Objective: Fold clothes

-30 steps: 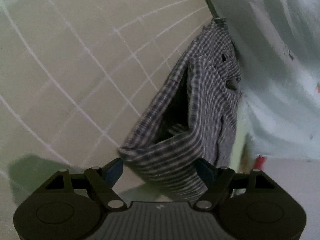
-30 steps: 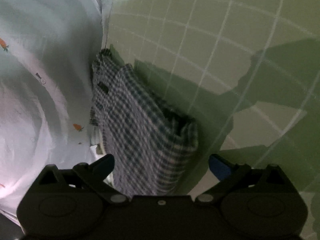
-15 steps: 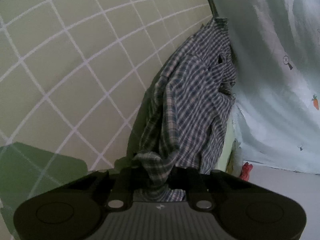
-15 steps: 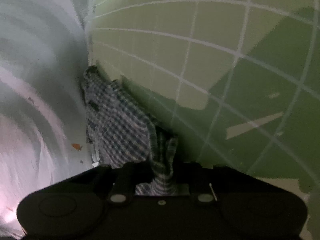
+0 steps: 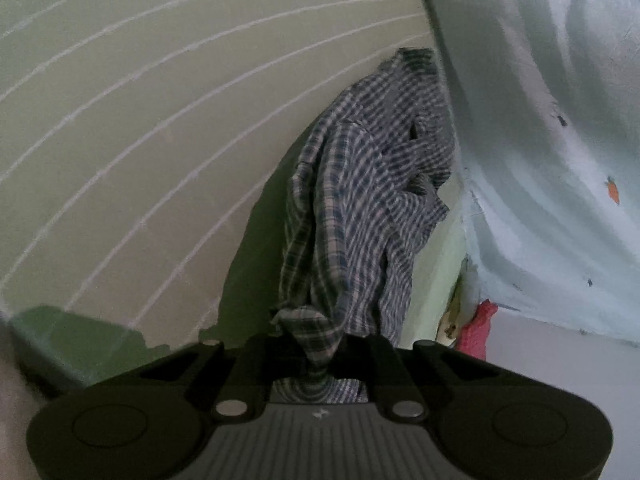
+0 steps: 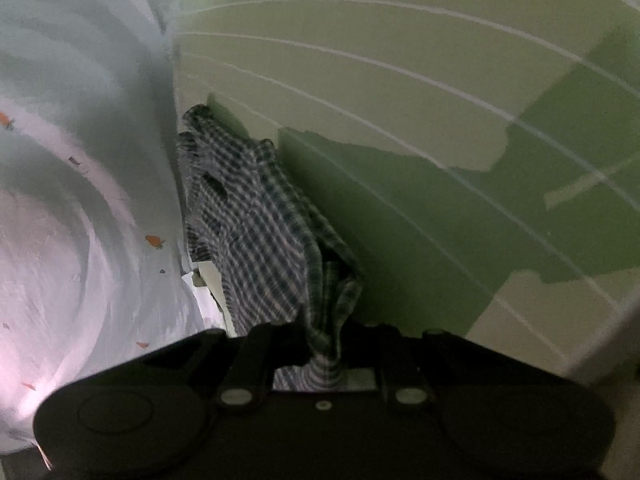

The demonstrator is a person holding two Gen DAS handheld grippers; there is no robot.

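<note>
Bedroom: grid-lined bedsheet (image 5: 168, 92), carrot-print fabric (image 5: 560, 80)

The blue-and-white checked cotton shirt (image 5: 360, 200) is motion-blurred in both wrist views; its check pattern smears into streaks. Its near edge is bunched between the fingers of the left black two-finger gripper (image 5: 316, 344) and passes out of sight behind the gripper body. The same applies at the right black two-finger gripper (image 6: 324, 340). The fingertips cannot be made out. A small pink object (image 5: 478, 332) is partly hidden; its identity cannot be determined. The pale carrot-printed fabric (image 6: 80, 200) is cut off by the frame edge.
</note>
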